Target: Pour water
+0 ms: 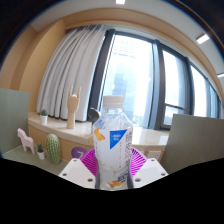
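A clear plastic water bottle (112, 145) with a pale label stands upright between my gripper's fingers (112, 172). Both magenta pads (89, 162) press against its sides, so the gripper is shut on the bottle and holds it lifted in front of the window. The bottle's lower end is hidden behind the gripper's body. No cup or other vessel shows in the view.
A sill or table (40, 155) lies below at the left with a green cactus-like figure (53, 149), a pink object (27, 141) and a wooden hand model (73, 103). Curtains (70, 70) and large windows (150, 85) stand behind. A grey panel (195, 145) is at the right.
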### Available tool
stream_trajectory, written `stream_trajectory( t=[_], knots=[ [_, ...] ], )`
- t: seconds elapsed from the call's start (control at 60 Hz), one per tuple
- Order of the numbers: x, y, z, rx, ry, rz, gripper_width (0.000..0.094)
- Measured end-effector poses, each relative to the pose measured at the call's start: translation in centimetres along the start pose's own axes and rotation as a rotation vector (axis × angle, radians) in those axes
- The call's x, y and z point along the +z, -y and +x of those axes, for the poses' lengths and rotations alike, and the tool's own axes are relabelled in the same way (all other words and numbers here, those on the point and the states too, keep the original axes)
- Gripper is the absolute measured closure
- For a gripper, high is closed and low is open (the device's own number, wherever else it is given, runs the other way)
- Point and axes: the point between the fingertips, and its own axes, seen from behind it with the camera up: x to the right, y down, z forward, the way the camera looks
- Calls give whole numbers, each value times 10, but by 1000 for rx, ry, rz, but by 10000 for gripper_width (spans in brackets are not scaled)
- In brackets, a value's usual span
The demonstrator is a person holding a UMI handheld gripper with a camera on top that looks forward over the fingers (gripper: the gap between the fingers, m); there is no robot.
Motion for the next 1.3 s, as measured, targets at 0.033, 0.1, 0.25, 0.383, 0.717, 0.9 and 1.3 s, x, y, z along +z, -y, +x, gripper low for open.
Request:
stream_trajectory(
  t=[0.033, 0.1, 0.25, 0.383, 0.717, 0.9, 1.3],
  knots=[
    [3, -14, 9, 31, -7, -4, 571],
    [7, -50, 17, 89, -22, -34, 572],
    [17, -130, 23, 180, -29, -117, 573],
    [20, -171, 19, 186, -19, -150, 572],
    [12, -187, 17, 178, -13, -130, 407],
    [-29, -209, 18, 231, -46, -248, 101],
    [-216, -225, -74, 267, -55, -521, 87]
  ],
)
